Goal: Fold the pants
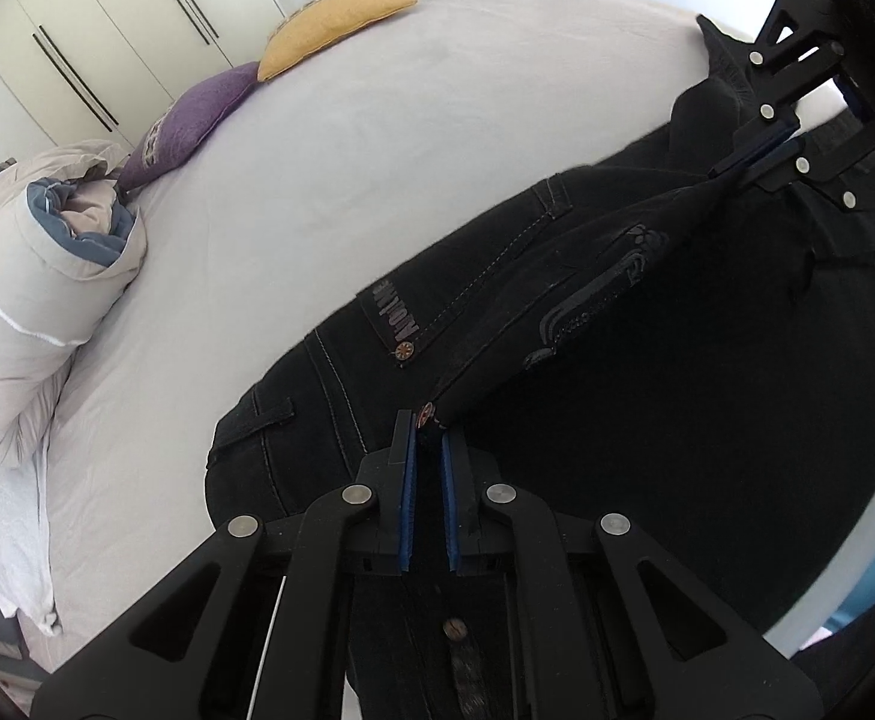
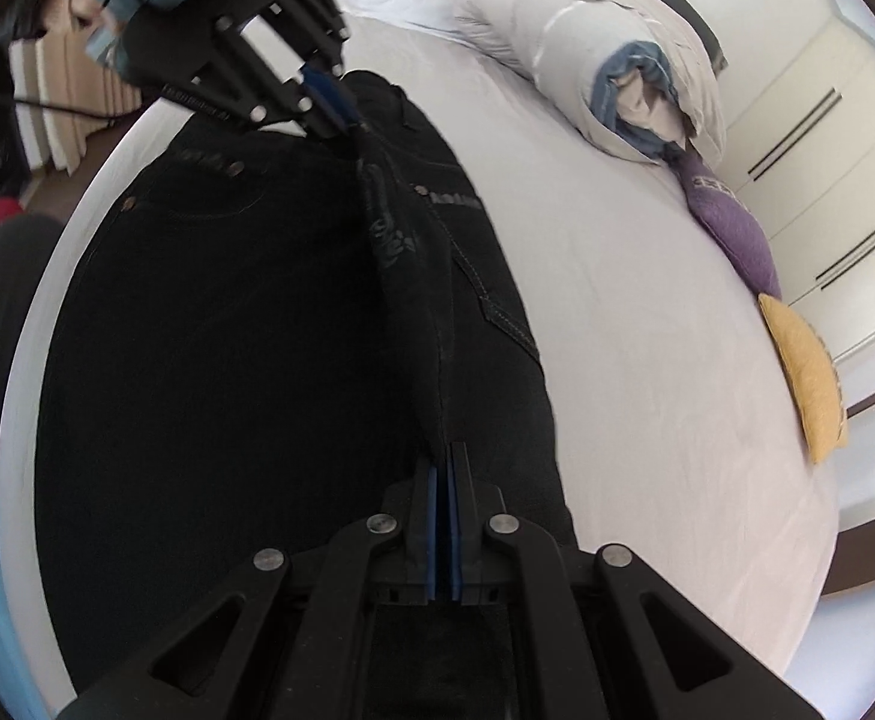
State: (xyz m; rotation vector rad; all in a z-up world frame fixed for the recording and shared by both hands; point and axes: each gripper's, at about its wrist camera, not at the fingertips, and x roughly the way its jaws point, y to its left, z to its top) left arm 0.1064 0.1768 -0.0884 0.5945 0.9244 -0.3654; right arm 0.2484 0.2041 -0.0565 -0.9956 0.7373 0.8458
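Two hand-held grippers, left [image 1: 428, 438] and right [image 2: 446, 468], each clamped on raised fold edge of black denim pants [image 1: 647, 360] spread on white-sheeted bed [image 1: 317, 150]. Lengthwise fold underway (judging); crosswise folds remain.

The left claw [image 1: 428, 450] and the right claw [image 2: 448, 468] each pinch black fabric, facing one another.

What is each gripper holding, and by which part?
Both hold the black pants. The left gripper pinches a raised fold near the rivets at the pocket; the right gripper pinches the same ridge further along.
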